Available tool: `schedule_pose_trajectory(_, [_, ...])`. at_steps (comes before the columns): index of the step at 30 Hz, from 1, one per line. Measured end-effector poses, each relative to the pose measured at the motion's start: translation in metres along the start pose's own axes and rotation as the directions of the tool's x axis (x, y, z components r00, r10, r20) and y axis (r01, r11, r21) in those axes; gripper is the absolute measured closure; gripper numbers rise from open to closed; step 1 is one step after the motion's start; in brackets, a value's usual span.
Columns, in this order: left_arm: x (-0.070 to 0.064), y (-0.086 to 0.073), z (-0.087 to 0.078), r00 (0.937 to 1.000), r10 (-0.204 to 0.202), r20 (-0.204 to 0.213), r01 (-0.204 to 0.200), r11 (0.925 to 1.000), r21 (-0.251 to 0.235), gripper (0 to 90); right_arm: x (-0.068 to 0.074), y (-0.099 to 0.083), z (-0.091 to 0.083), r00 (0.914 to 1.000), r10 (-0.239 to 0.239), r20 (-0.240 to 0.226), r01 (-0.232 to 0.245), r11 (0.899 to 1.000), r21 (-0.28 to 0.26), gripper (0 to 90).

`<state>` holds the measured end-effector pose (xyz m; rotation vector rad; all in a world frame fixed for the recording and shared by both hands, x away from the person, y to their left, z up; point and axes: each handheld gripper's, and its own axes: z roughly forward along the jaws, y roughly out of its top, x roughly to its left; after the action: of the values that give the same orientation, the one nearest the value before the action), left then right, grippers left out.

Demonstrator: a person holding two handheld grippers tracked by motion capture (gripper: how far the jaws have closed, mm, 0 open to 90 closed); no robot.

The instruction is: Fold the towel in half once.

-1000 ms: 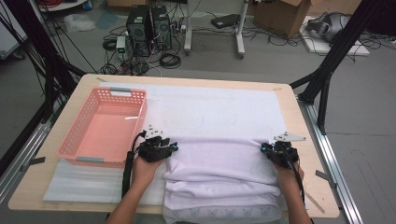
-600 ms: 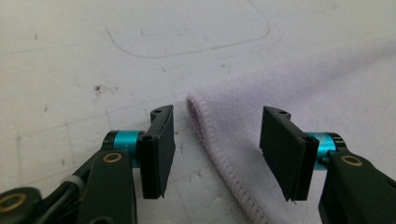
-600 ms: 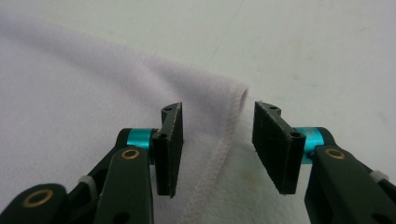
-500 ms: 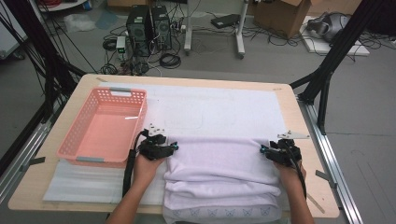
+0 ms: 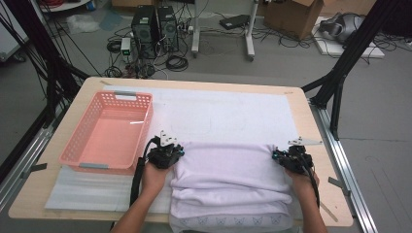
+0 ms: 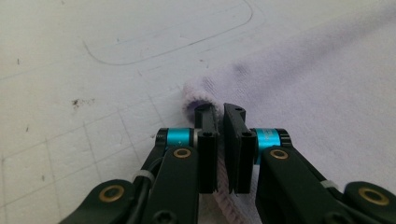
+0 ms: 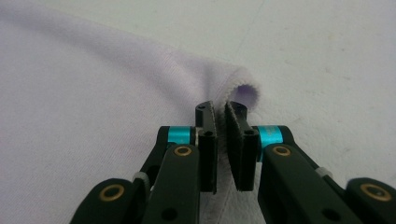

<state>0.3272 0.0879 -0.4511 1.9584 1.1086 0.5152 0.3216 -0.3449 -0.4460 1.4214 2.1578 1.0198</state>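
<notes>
You've got both far corners of the lilac towel (image 5: 231, 170) pinched — your left gripper (image 6: 219, 114) has its jaws closed narrow on the rolled hem at the left corner, and your right gripper (image 7: 219, 112) is clamped the same way on the right corner, fabric sandwiched between the pads. The towel lies folded in layers across the near half of the worktop (image 5: 296, 99), its butterfly-print edge hanging off the front.

Looks to me like a fold in progress, so the trick is keeping both hands level with each other and moving them together; if one leads, the fold edge goes crooked. Keep the fabric lightly taut between the two grips so the middle doesn't sag or bunch. The bite on each side is right at the hem, pretty shallow — don't yank or it might slip out.

Set the edge down flat before letting go. Beyond your left hand sits the pink basket (image 5: 109, 131), just beside the towel, so mind that you don't snag it.
</notes>
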Motion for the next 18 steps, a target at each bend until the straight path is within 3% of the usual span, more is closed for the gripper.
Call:
schedule_pose_trajectory(4, [0.004, 0.005, -0.005, 0.9975, -0.069, 0.018, 0.070, 0.9936, -0.088, 84.7, 0.004, -0.001, -0.005, 0.9985, -0.055, 0.004, 0.055, 0.998, -0.016, 85.5])
schedule_pose_trajectory(7, [0.007, 0.017, -0.003, 0.9969, -0.076, 0.020, 0.077, 0.9928, -0.092, 84.8, -0.001, 0.004, -0.008, 0.9992, -0.038, 0.010, 0.039, 0.996, -0.080, 85.7])
schedule_pose_trajectory(12, [0.019, 0.033, -0.001, 0.9918, -0.124, 0.032, 0.127, 0.9829, -0.134, 84.8, -0.007, 0.009, -0.005, 0.9975, -0.062, 0.034, 0.065, 0.992, -0.110, 86.1])
schedule_pose_trajectory(18, [0.028, 0.045, 0.008, 0.9924, -0.121, 0.022, 0.123, 0.9835, -0.132, 84.9, -0.018, 0.022, 0.003, 0.9984, -0.040, 0.041, 0.045, 0.989, -0.140, 86.4])
